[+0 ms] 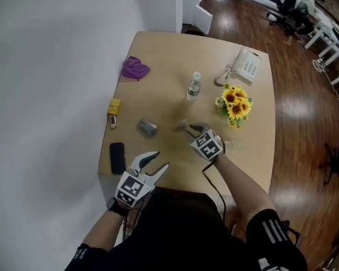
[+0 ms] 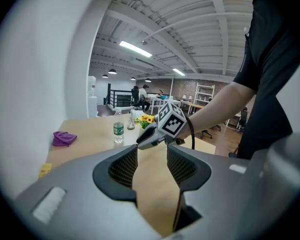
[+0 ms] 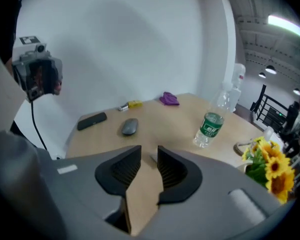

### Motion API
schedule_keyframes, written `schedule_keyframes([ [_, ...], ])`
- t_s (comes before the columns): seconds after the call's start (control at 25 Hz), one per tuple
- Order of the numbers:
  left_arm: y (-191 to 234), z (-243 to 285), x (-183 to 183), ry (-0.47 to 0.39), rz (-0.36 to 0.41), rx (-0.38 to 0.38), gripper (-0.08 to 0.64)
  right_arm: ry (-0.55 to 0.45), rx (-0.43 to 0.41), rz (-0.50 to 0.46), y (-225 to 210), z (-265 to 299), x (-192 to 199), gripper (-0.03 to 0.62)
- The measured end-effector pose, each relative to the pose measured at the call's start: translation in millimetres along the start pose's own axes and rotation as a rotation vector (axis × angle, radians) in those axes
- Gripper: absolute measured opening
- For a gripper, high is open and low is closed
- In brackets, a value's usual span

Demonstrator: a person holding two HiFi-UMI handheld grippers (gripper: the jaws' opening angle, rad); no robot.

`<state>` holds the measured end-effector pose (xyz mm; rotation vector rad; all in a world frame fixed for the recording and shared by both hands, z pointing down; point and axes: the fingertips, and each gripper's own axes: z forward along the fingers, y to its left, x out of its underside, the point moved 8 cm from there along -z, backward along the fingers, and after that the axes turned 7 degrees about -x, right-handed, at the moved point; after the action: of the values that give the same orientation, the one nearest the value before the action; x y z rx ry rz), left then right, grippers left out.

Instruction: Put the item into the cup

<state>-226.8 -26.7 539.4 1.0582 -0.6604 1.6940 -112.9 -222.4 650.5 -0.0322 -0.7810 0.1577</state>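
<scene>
Small pale flat item (image 3: 152,157) lies at the tips of the right gripper's (image 3: 149,148) spread, empty jaws: approach step; next, advance and close squarely.

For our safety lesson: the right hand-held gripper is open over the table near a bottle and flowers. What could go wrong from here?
1. The small pale item just past the open right hand-held gripper looks thin and flat; the jaws may slip off it.
2. The upright water bottle close by might get tipped.
3. The sunflowers beside that hand-held gripper could be brushed.
</scene>
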Motion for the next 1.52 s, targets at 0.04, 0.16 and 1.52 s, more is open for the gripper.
schedule_keyframes([
  [0.04, 2.8, 1.2, 1.0, 0.002, -0.003, 0.009, 0.179, 0.04, 0.004, -0.011, -4.8, 12.5, 4.8, 0.115],
  [0.16, 11.9, 0.7, 3.7, 0.007, -0.008, 0.023, 0.179, 0.125, 0.015, -0.036, -18.6, 44.8, 12.3, 0.115],
  [1.52, 10.1, 52.8, -22.0, -0.008, 0.064, 0.19, 0.179, -0.141, 0.242, 0.102, -8.9, -114.2, 20.4, 0.009],
])
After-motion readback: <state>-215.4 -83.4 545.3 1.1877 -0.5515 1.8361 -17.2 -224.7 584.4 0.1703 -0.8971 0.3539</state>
